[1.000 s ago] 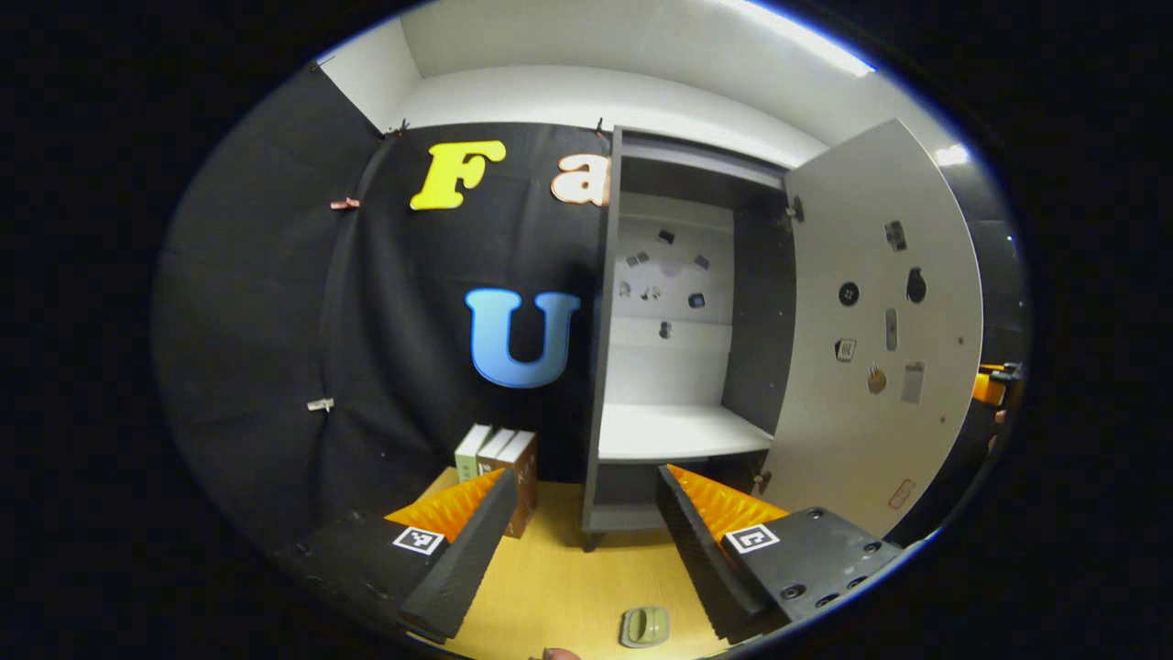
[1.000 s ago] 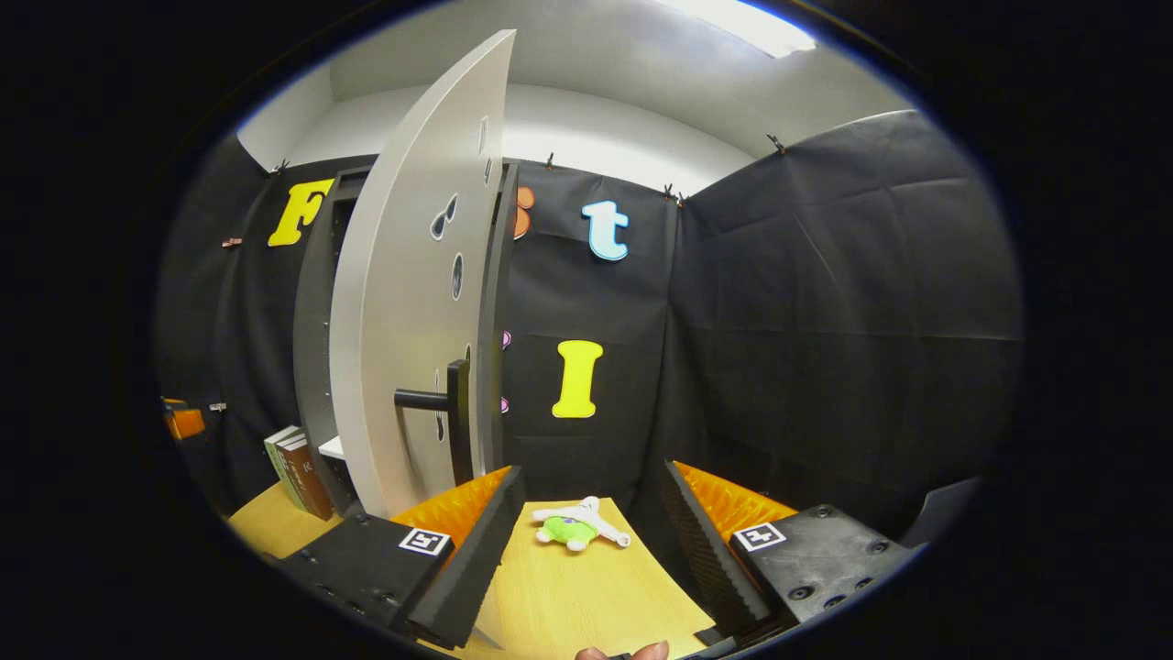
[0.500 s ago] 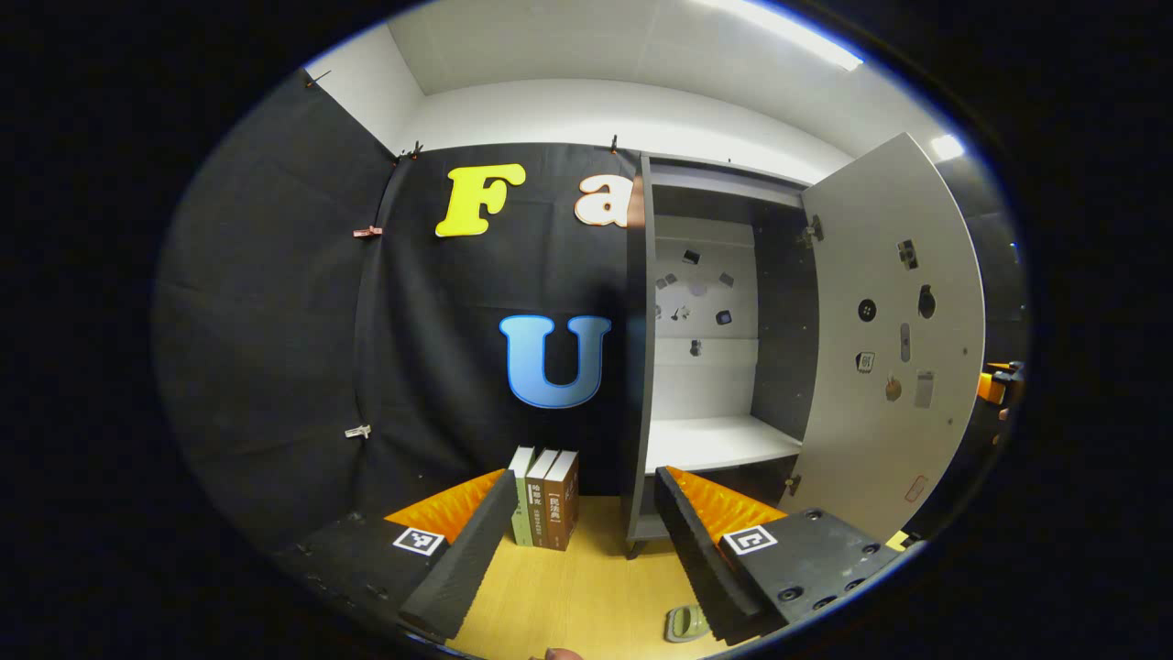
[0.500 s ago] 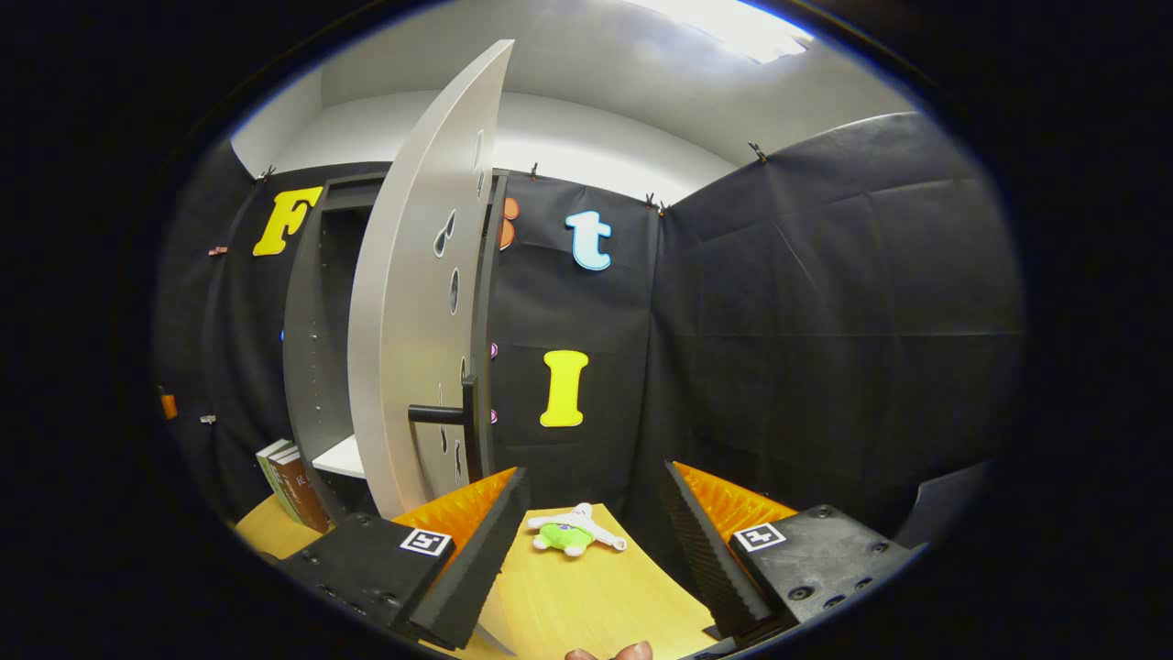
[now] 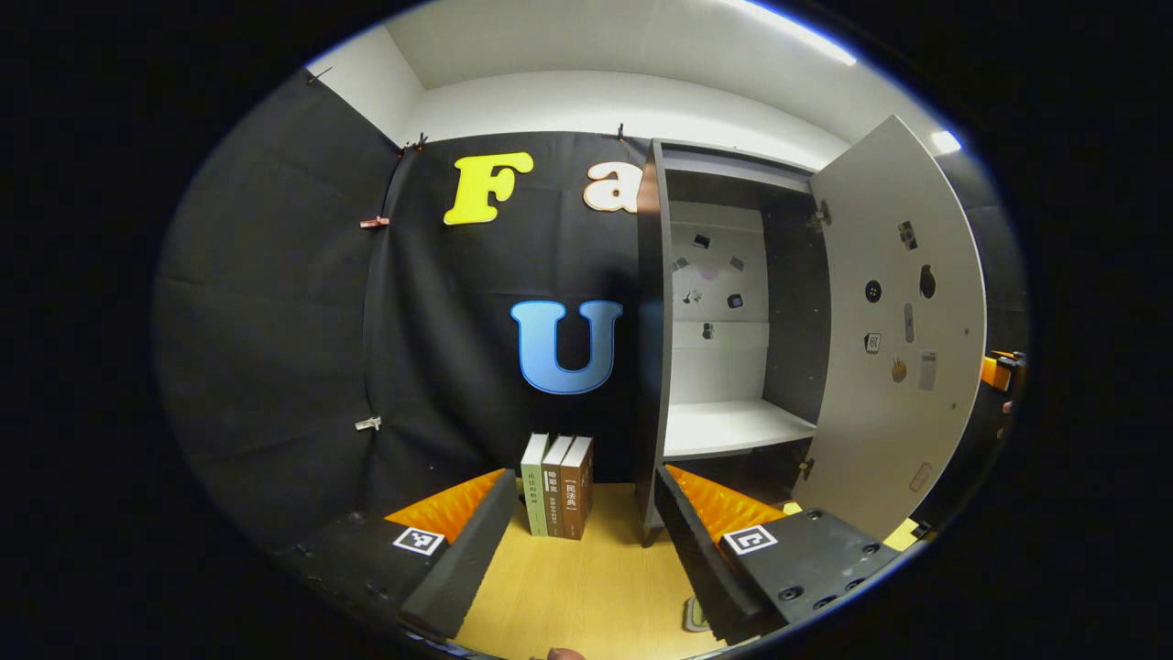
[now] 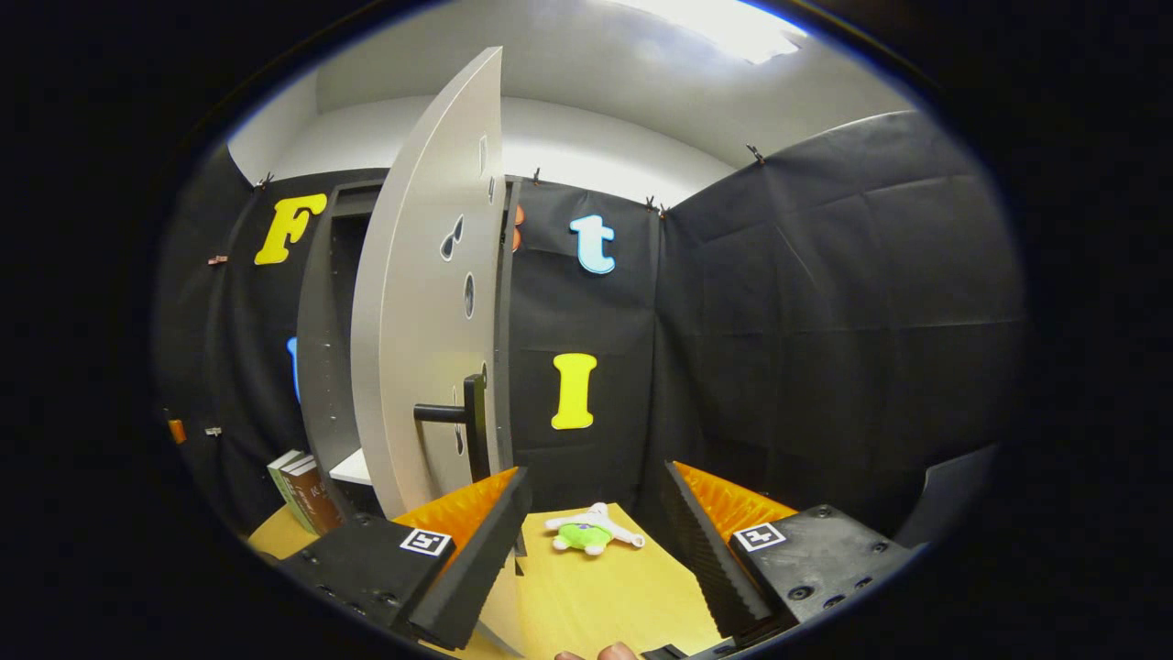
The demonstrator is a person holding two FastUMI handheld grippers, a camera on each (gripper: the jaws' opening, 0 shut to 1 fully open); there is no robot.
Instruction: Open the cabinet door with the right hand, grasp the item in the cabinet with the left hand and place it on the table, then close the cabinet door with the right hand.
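1. Standing wide open, the cabinet door (image 5: 903,339) hung to the right of the cabinet (image 5: 724,321) in the left gripper view, its inner face dotted with small stickers.
2. The white shelf (image 5: 733,427) inside the cabinet lay bare, and small stickers dotted the pale back panel above it.
3. The left gripper (image 5: 586,541) hovered released above the wooden surface (image 5: 586,587), its two fingers spread well apart with nothing between them.
4. A small green item (image 5: 694,614) lay on the surface, just beside the left gripper's right finger and partly hidden by it; what it was could not be told.
5. Three books (image 5: 556,484) stood upright on the surface, just left of the cabinet and against the black wall.
6. At the far right edge of the left gripper view, an orange part of the other gripper showed past the door.
7. In the right gripper view the door (image 6: 431,302) was seen nearly edge-on, with its dark bar handle (image 6: 463,417) sticking out toward the camera.
8. The right gripper (image 6: 596,541) was also released, fingers apart and empty, near the door's lower edge but not touching the handle.
9. A small green and white plush toy (image 6: 591,533) lay on the surface beyond the right gripper, close to the wall.
10. The same books (image 6: 302,477) showed at the lower left of that view, beside the cabinet.
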